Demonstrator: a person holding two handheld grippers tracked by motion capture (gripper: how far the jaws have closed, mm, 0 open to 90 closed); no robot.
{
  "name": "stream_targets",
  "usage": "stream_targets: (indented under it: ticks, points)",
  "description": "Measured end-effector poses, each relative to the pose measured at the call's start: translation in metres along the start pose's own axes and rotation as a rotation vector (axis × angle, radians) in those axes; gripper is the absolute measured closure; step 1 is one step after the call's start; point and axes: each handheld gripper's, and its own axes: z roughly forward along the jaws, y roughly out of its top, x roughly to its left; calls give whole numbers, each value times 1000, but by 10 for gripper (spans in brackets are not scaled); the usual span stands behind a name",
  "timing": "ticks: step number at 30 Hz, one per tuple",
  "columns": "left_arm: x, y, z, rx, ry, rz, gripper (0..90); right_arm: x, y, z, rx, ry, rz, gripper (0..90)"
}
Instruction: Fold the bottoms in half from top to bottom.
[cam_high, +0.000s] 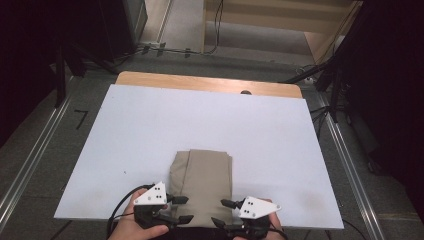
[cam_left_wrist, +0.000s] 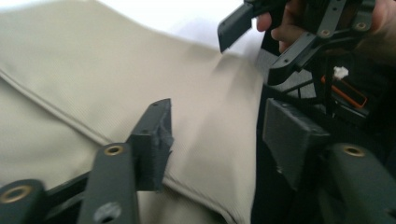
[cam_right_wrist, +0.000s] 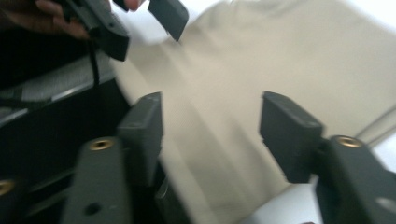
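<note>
- The folded beige cloth (cam_high: 202, 187) lies flat on the white board (cam_high: 150, 130) at the middle of its near edge, its near end at or just over that edge
- The left gripper (cam_high: 181, 209) sits at the cloth's near left corner with its jaws released and standing apart, nothing pinched between them; in the left gripper view the fabric (cam_left_wrist: 93, 74) lies under the left pad (cam_left_wrist: 156, 140)
- The right gripper (cam_high: 223, 212) mirrors it at the near right corner, jaws likewise spread and empty, with cloth (cam_right_wrist: 219, 93) showing between them in the right gripper view
- The cloth looks light, soft and limp: it should sag and unfold if lifted by one point
- Several layers are stacked, with a seam line running across
- Best hold, I judge: pinch all layers at the two near corners together, pads well in from the edge, so no layer slips free
</note>
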Motion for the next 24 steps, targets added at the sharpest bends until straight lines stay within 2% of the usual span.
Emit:
stream_targets:
  ticks: [1, 4, 5, 8, 9, 10, 11, 13, 15, 18, 19, 20, 22, 24]
  points:
    - [5, 5, -2, -8, 13, -2, 321, -5, 5, -3, -12, -6, 6, 334]
    - [23, 17, -7, -44, 40, -25, 230, -25, 19, -8, -36, -35, 25, 248]
    - [31, 22, -8, -45, 38, -36, 184, -32, 24, -7, -37, -33, 33, 217]
    - [53, 35, -6, -56, 70, -49, 87, -54, 36, -1, -21, -61, 45, 115]
    - [58, 37, -5, -62, 78, -60, 42, -62, 40, 3, -10, -101, 49, 19]
    - [67, 40, -4, -71, 90, -68, 10, -67, 42, 6, -2, -141, 58, 0]
    - [73, 42, -3, -76, 94, -73, 8, -75, 45, 10, 15, -156, 74, 0]
    - [87, 44, 1, -69, 110, -94, 4, -88, 49, 14, 12, -138, 95, 0]
    - [106, 44, 8, -43, 122, -140, 0, -98, 52, 19, 26, -130, 100, 0]
    - [124, 42, 18, 7, 143, -175, 1, -120, 53, 31, 47, -102, 124, 0]
    - [130, 40, 22, 20, 148, -190, 4, -124, 53, 34, 52, -106, 136, 0]
    - [134, 39, 24, 31, 160, -209, 29, -130, 52, 38, 55, -113, 145, 49]
    - [142, 36, 29, 64, 211, -243, 122, -139, 50, 45, 69, -145, 160, 68]
    - [147, 34, 30, 78, 202, -251, 207, -146, 47, 54, 97, -164, 162, 121]
